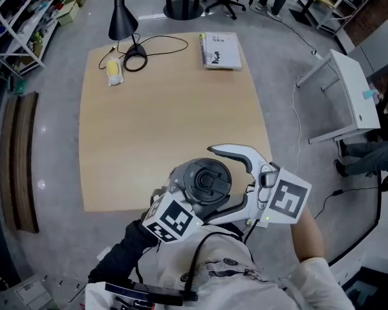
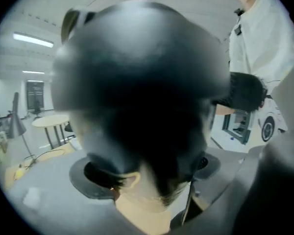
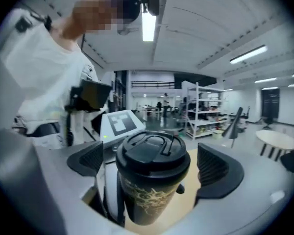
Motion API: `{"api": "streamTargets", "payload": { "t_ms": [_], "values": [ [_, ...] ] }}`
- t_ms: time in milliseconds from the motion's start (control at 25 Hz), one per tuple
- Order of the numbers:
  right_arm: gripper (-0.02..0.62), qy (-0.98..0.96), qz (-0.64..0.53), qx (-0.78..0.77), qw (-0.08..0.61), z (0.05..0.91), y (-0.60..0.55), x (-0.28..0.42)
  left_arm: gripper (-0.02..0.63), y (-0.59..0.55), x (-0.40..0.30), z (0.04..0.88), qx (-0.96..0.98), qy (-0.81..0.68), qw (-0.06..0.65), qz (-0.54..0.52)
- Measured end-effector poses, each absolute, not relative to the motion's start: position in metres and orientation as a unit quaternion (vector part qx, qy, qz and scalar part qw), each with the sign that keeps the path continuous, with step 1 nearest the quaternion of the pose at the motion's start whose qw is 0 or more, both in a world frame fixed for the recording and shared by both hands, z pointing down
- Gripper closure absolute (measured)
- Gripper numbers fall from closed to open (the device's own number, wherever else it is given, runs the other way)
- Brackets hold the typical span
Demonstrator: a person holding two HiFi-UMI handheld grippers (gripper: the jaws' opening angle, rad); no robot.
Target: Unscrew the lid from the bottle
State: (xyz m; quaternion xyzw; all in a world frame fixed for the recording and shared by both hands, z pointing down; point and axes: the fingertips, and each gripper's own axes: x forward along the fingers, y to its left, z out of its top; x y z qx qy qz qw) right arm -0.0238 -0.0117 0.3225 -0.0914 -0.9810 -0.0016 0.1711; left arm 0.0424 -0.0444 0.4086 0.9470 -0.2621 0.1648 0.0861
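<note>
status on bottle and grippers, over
Left gripper shut on bottle. Right gripper open, jaws either side of lid, not touching. Lid on. Nothing in the way.

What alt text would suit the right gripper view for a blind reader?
A dark bottle with a black lid sits between the open jaws of the right hand-held gripper, neither pad touching it. Behind it are a marker cube, a person in white and shelving.

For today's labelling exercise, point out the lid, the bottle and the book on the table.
lid (image 3: 153, 153), right gripper view, its flat top.
bottle (image 3: 145, 199), right gripper view, the patterned side wall.
book (image 1: 220, 49), head view, middle of its cover.
</note>
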Motion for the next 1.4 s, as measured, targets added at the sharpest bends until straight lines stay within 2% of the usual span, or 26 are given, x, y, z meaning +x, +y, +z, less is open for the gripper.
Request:
{"api": "streamTargets", "payload": {
  "t_ms": [80, 120, 160, 320, 440, 560, 640, 680, 800, 880, 960, 1040, 1240, 1400],
  "values": [
    [0.035, -0.986, -0.024, -0.070, 0.147, 0.322, -0.017, -0.039, 0.192, -0.049, 0.030, 0.409, 0.941, -0.280, 0.093, 0.166],
    [0.131, -0.986, -0.032, -0.088, 0.137, 0.320, -0.016, -0.042, 0.192, -0.046, 0.028, 0.409, 0.944, -0.268, 0.090, 0.168],
    [0.144, -0.982, -0.039, -0.122, 0.135, 0.319, -0.011, -0.042, 0.190, -0.040, 0.029, 0.408, 0.951, -0.245, 0.081, 0.171],
    [0.144, -0.935, -0.053, -0.316, 0.154, 0.315, 0.027, -0.023, 0.190, 0.005, 0.047, 0.401, 0.978, -0.107, 0.033, 0.178],
    [0.145, -0.887, -0.031, -0.441, 0.133, 0.307, 0.052, -0.018, 0.192, 0.038, 0.055, 0.391, 0.989, -0.022, 0.028, 0.146],
    [0.143, -0.881, 0.022, -0.454, 0.132, 0.301, 0.048, -0.017, 0.192, 0.034, 0.058, 0.386, 0.990, -0.020, 0.037, 0.133],
    [0.018, -0.911, 0.038, -0.377, 0.161, 0.304, 0.030, -0.015, 0.192, 0.012, 0.057, 0.389, 0.986, -0.067, 0.044, 0.146],
    [0.005, -0.930, 0.031, -0.323, 0.170, 0.305, 0.021, -0.015, 0.190, 0.000, 0.053, 0.392, 0.982, -0.098, 0.046, 0.155],
    [0.005, -0.971, -0.006, -0.184, 0.153, 0.302, 0.009, -0.031, 0.190, -0.027, 0.035, 0.398, 0.965, -0.188, 0.051, 0.176],
    [0.005, -0.974, -0.040, -0.165, 0.153, 0.307, 0.010, -0.048, 0.190, -0.031, 0.029, 0.398, 0.960, -0.203, 0.048, 0.186],
    [0.023, -0.965, -0.053, -0.207, 0.153, 0.311, 0.015, -0.055, 0.192, -0.022, 0.035, 0.400, 0.964, -0.175, 0.039, 0.198],
    [0.089, -0.947, -0.039, -0.277, 0.156, 0.315, 0.029, -0.049, 0.190, -0.009, 0.043, 0.402, 0.970, -0.131, 0.033, 0.200],
    [0.091, -0.891, -0.009, -0.433, 0.136, 0.309, 0.061, -0.027, 0.190, 0.027, 0.060, 0.395, 0.986, -0.019, 0.034, 0.161],
    [0.091, -0.884, 0.004, -0.453, 0.111, 0.299, 0.061, -0.022, 0.192, 0.032, 0.064, 0.387, 0.990, 0.003, 0.049, 0.133]
  ]
}}
